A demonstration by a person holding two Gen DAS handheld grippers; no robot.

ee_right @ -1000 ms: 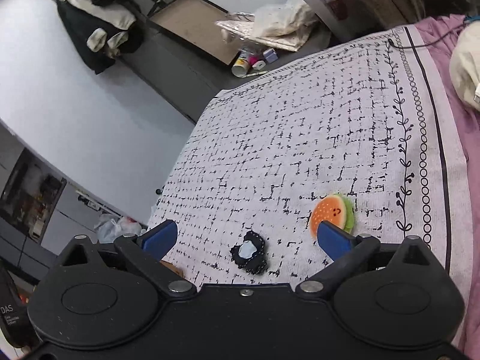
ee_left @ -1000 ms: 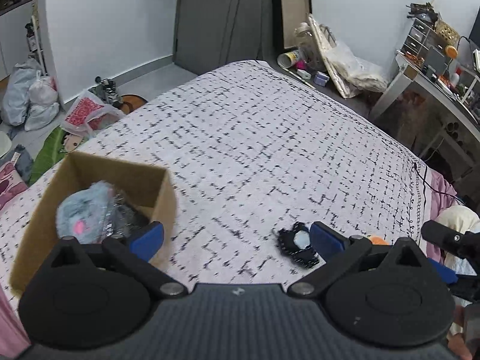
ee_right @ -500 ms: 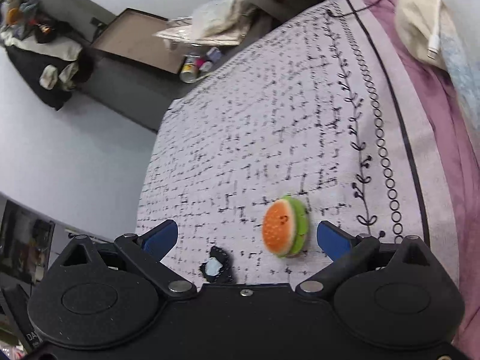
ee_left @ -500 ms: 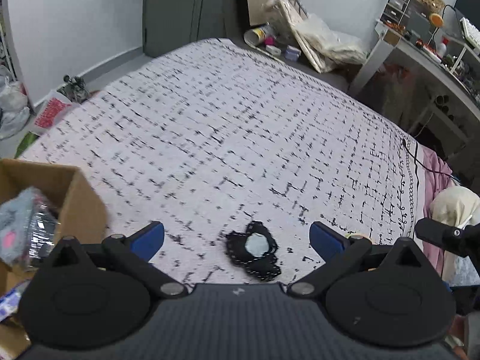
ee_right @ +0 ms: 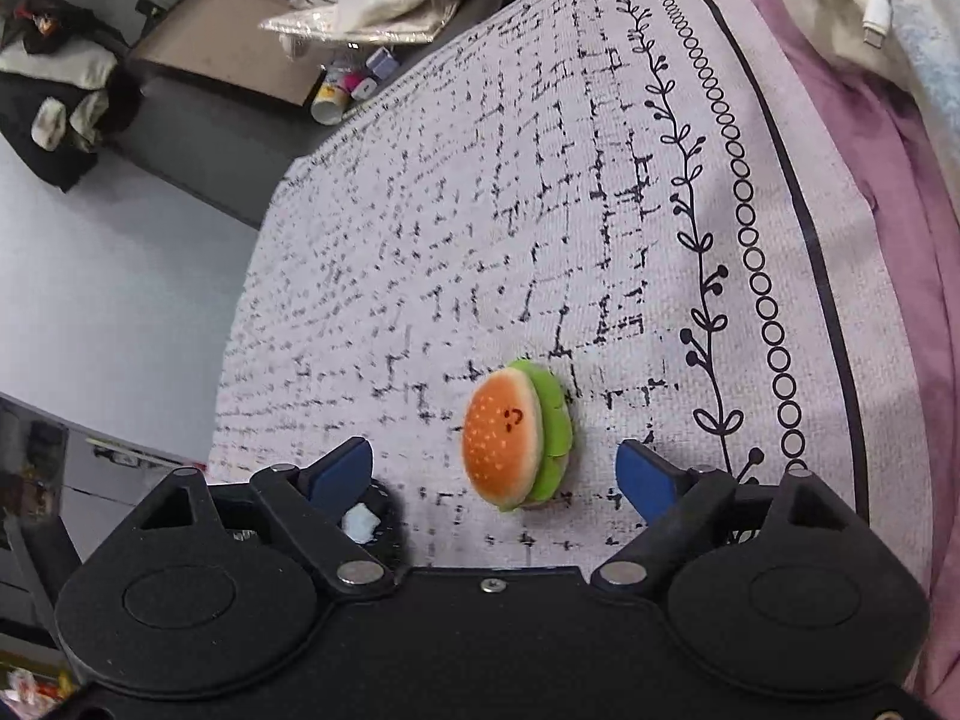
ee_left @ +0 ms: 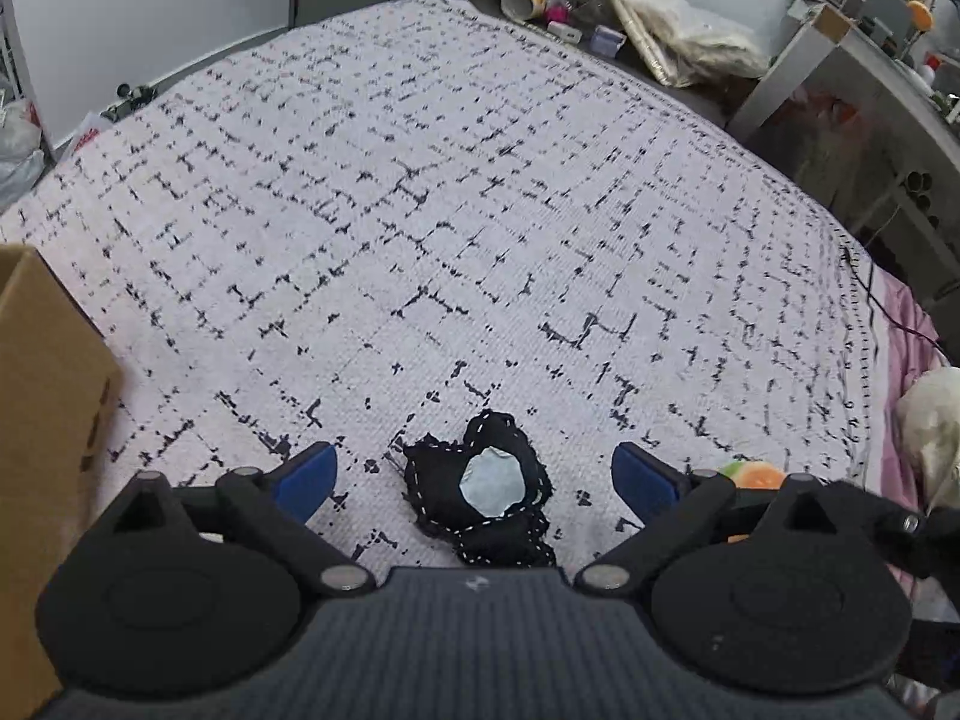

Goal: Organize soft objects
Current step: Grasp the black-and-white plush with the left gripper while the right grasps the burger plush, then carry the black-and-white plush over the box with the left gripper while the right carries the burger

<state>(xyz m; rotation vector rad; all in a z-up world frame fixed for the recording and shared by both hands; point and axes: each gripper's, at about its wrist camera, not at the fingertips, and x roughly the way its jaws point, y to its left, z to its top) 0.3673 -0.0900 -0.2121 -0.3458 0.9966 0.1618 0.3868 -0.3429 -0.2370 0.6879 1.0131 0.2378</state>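
Both your grippers, left [ee_left: 474, 471] and right [ee_right: 495, 471], gape wide, just closing, untouching: black plush [ee_left: 480, 495] lying flat, burger [ee_right: 519, 435] standing on edge.

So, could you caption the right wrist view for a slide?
Open right gripper, jaws just closing, straddles a plush burger on the bedspread.

Patterned bedspread [ee_left: 480, 192], pink sheet [ee_right: 888, 192], white charging cable [ee_right: 877, 6], paper cup [ee_left: 525, 0] on floor

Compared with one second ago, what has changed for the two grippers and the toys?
Both grippers came down: left gripper now frames the black toy, right gripper the burger plush. Both jaws have just been closing, pads not yet touching. The toys stayed on the bedspread.
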